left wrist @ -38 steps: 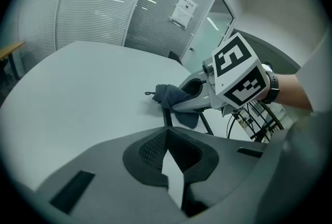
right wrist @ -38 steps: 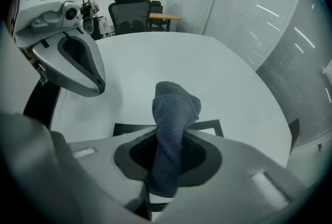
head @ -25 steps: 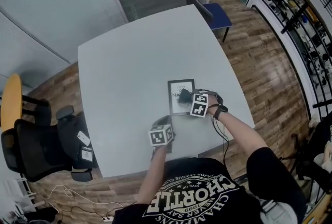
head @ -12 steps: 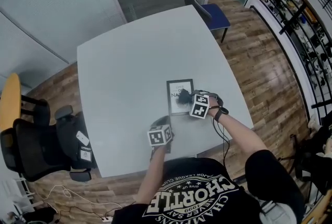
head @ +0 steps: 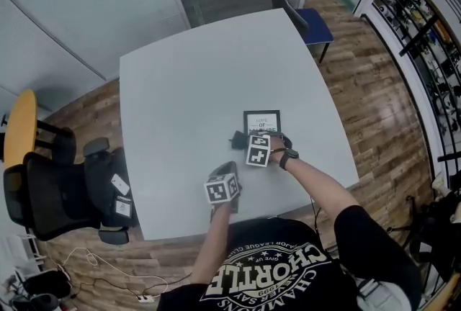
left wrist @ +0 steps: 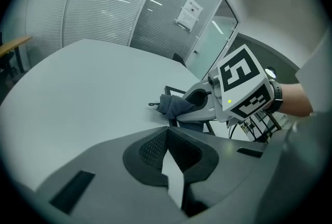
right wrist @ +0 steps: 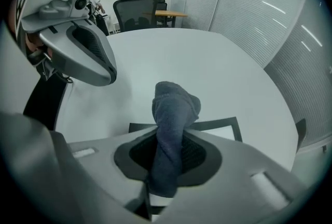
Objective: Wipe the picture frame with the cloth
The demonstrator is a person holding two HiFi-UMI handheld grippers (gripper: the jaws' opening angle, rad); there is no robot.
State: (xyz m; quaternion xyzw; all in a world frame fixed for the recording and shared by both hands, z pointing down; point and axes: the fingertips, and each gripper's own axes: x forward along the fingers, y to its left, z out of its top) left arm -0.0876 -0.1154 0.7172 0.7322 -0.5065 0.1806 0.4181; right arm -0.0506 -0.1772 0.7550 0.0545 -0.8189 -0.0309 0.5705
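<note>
Left gripper: by near table edge, jaws together, empty, apart from frame.
Right gripper: jaws clamped on dark cloth, pointing left; cloth tip just past frame's left edge, over table.
Picture frame: flat, long axis running away from person, just right of cloth. Right gripper nearer; likely stroke rightward.

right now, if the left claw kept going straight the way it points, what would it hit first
Probably the cloth, pinched in the right claw, which sits almost dead ahead of the shut left claw. The picture frame lies just behind it. Depth is unclear, so the table may come first.
</note>
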